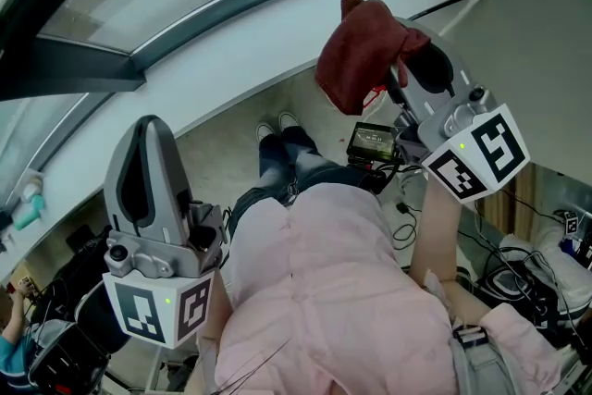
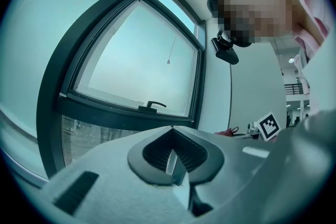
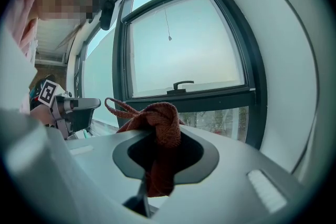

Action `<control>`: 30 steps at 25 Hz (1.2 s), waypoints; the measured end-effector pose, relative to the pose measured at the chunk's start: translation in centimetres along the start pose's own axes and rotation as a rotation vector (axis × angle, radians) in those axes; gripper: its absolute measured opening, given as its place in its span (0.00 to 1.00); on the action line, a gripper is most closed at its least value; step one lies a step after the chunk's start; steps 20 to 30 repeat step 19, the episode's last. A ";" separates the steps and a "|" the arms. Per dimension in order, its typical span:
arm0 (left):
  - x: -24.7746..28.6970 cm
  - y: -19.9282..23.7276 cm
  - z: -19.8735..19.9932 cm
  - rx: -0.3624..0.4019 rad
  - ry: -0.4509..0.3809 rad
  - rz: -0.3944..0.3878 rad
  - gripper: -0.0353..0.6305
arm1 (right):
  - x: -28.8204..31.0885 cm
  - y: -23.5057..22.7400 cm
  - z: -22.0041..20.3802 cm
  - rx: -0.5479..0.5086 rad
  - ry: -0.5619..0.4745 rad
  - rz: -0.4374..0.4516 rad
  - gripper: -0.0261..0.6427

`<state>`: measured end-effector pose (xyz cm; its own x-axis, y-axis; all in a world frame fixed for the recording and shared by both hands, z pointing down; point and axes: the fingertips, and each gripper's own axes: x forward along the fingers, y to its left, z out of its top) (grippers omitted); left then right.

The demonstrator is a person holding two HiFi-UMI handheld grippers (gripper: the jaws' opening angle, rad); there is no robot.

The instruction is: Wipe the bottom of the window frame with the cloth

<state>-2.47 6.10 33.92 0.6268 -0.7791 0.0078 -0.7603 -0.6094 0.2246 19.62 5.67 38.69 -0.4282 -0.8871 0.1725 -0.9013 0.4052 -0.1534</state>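
Up near the window frame (image 3: 210, 96), right gripper (image 3: 156, 136) is clamping limp, light cloth (image 3: 163, 113) mid-bunch; left gripper (image 2: 171, 136) is hanging clenched, empty.

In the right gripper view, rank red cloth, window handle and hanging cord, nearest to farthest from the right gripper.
1. red cloth, in its jaws.
2. window handle, on the sash rail.
3. hanging cord, higher on the pane.

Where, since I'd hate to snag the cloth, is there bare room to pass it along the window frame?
The bottom rail is bare on both sides of the handle, out to the frame's uprights. Only the handle at mid-rail crowds the path; the cloth could catch there.
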 end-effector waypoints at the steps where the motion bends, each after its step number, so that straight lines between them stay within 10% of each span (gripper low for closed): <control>1: -0.1 0.0 -0.2 0.001 -0.001 0.000 0.05 | 0.0 0.0 -0.2 0.000 -0.001 0.000 0.15; 30: -1.1 -1.1 0.3 0.006 -0.017 0.008 0.05 | -1.5 0.0 0.1 -0.009 -0.002 -0.008 0.15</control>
